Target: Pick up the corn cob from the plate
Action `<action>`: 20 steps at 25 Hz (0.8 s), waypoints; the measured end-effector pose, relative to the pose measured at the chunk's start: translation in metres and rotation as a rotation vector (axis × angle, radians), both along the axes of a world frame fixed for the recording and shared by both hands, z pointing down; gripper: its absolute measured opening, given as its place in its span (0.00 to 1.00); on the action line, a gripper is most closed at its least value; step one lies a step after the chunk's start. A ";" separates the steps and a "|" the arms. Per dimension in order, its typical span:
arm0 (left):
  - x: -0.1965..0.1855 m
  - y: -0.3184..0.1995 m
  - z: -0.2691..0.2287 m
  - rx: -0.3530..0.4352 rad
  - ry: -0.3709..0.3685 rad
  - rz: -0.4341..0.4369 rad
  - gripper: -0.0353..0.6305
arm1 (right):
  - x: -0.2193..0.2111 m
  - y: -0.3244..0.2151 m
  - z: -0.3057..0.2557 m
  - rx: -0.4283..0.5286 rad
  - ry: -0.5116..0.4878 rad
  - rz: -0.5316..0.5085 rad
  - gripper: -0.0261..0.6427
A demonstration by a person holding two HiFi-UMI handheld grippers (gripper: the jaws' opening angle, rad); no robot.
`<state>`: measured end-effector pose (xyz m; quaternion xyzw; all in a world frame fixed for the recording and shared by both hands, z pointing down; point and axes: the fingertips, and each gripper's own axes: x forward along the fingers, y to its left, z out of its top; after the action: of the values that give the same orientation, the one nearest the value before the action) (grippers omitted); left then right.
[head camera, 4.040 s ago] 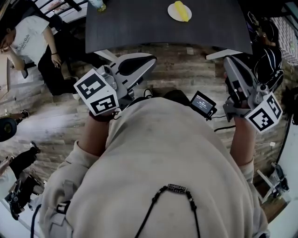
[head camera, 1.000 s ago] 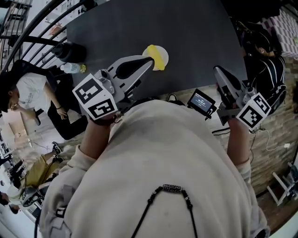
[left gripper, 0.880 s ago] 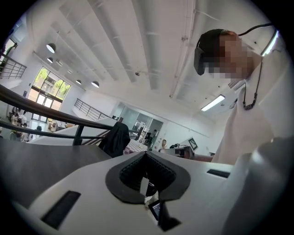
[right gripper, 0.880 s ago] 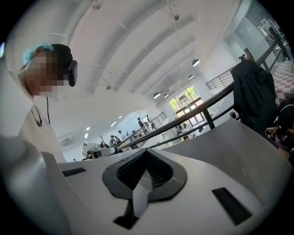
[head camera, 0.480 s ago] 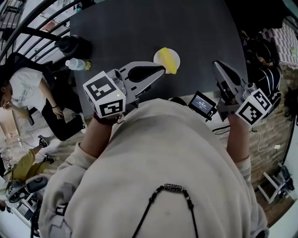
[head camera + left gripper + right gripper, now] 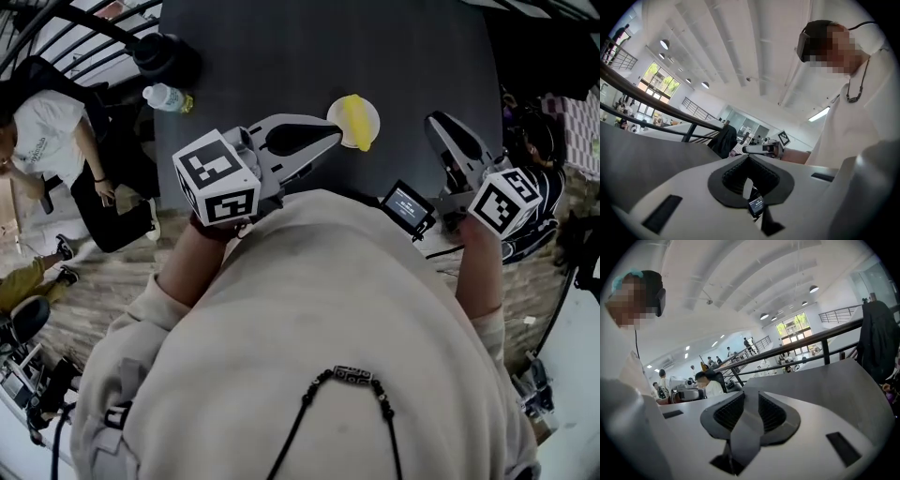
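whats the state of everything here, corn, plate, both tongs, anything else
yellow corn cob: lying on the plate, untouched
round white plate: flat on the dark grey table
left tongs: shut, empty
right tongs: jaws have just been opening, slightly apart, empty
small black screen: lit

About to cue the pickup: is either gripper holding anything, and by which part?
Nothing is held. The left gripper has its fingers together, empty; the right gripper has just been opening, nothing between its fingers. The corn cob lies on the plate.
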<state>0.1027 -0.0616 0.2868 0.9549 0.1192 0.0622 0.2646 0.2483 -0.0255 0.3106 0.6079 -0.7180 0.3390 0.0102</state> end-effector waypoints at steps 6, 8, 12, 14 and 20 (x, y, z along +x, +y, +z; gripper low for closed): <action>-0.005 -0.006 0.008 -0.025 0.000 -0.089 0.06 | 0.002 -0.023 0.037 -0.159 0.033 -0.106 0.32; -0.006 -0.012 0.010 -0.044 0.003 -0.133 0.06 | 0.004 -0.029 0.046 -0.192 0.034 -0.128 0.32; -0.015 -0.023 0.020 -0.069 -0.016 -0.199 0.06 | 0.000 -0.047 0.065 -0.239 0.032 -0.186 0.34; -0.029 -0.032 0.027 -0.073 -0.028 -0.233 0.06 | -0.010 -0.057 0.076 -0.265 0.031 -0.216 0.35; -0.055 -0.052 0.036 -0.087 -0.055 -0.339 0.06 | -0.025 -0.076 0.096 -0.303 0.020 -0.270 0.36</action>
<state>0.0477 -0.1137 0.3224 0.9470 -0.0483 0.0377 0.3154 0.2231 -0.1017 0.4071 0.5010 -0.7335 0.4326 0.1541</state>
